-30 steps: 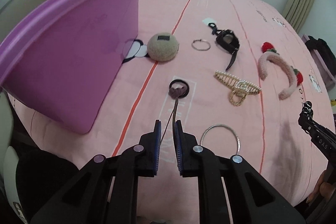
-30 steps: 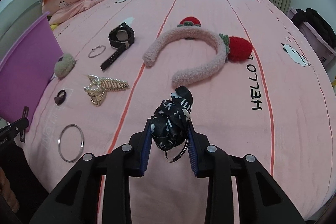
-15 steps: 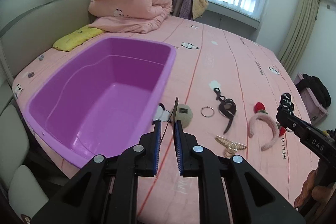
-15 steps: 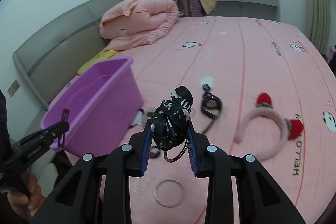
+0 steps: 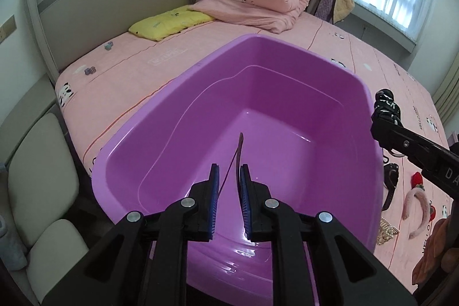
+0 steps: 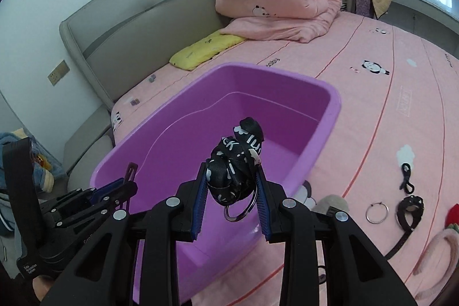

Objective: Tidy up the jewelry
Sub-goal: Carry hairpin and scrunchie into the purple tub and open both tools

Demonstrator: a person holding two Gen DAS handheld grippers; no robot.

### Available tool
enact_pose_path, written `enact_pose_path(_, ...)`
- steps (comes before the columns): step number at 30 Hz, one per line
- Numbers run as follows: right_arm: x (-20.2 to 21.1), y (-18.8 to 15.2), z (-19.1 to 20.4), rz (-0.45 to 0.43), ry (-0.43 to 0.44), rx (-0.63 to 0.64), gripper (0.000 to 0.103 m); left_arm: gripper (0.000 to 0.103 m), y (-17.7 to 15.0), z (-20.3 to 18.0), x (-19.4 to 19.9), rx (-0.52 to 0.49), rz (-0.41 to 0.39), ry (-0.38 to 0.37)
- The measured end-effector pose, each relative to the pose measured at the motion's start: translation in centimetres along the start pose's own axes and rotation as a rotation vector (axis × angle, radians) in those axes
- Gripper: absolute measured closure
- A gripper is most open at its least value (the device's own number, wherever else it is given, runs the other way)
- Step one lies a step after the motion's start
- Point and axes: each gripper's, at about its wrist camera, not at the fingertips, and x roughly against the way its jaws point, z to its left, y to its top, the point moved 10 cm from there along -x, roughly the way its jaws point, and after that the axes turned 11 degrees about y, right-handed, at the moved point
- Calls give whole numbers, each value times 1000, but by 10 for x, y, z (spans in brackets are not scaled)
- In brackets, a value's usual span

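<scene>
on the pink bed [image 5: 330,48] sits one purple tub [image 5: 258,111]. above it, two grippers: the right gripper [image 6: 231,201] pinches one black lanyard bundle [image 6: 235,162] with a key ring; the left gripper [image 5: 229,202], nearly closed, holds one thin dark hairpin [image 5: 238,154]. one watch [image 6: 408,210] and one hoop [image 6: 377,212] lie on the bed.

Over my purple tub [image 5: 287,116] I hold a thin dark hair clip [image 5: 239,154] upright, and my bunched black lanyard [image 6: 235,162] with white lettering, its key ring [image 6: 239,208] dangling.
</scene>
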Motion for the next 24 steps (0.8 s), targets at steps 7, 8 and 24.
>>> enact_pose_path(7, -55, 5, -4, 91, -43, 5, 73, 85, -4, 3, -30, -2, 59, 16)
enact_pose_path(8, -60, 4, -6, 104, -57, 8, 73, 84, -5, 4, -33, 1, 71, 19)
enact_pose_path(24, -54, 3, -25, 96, -159, 27, 40, 10, -7, 4, -18, -9, 26, 101)
